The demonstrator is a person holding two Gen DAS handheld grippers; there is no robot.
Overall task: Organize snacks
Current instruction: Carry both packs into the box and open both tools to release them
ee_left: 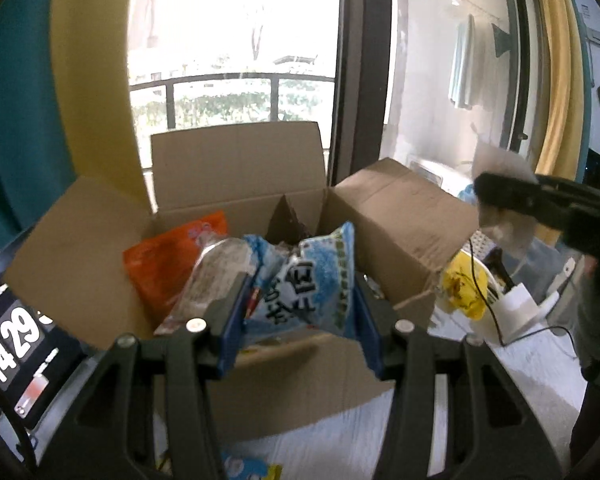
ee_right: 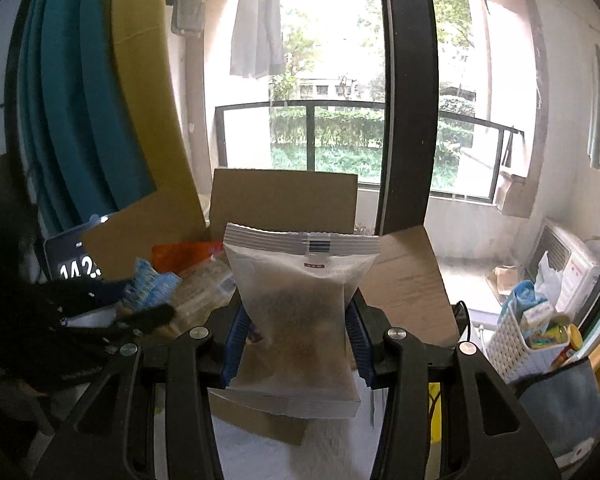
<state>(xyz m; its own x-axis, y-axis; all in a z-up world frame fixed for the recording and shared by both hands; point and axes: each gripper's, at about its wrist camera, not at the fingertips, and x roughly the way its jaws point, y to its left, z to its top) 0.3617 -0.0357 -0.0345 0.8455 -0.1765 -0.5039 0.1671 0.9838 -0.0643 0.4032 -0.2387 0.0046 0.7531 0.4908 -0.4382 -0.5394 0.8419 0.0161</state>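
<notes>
An open cardboard box [ee_left: 100, 256] stands ahead with its flaps up; it also shows in the right wrist view [ee_right: 284, 200]. Inside lie an orange packet [ee_left: 160, 260] and a clear packet [ee_left: 216, 276]. My left gripper [ee_left: 300, 320] is shut on a blue and white snack bag [ee_left: 304, 284] and holds it over the box's front edge. My right gripper [ee_right: 296, 344] is shut on a white translucent snack bag [ee_right: 300, 312], upright in front of the box. The right gripper also shows at the right of the left wrist view [ee_left: 540, 204].
A tablet showing a clock [ee_left: 16, 344] stands left of the box. A white basket with small items [ee_right: 532, 340] and a yellow bag [ee_left: 464, 288] sit to the right. A blue-yellow packet [ee_left: 248, 468] lies on the white table. A window with a dark post stands behind.
</notes>
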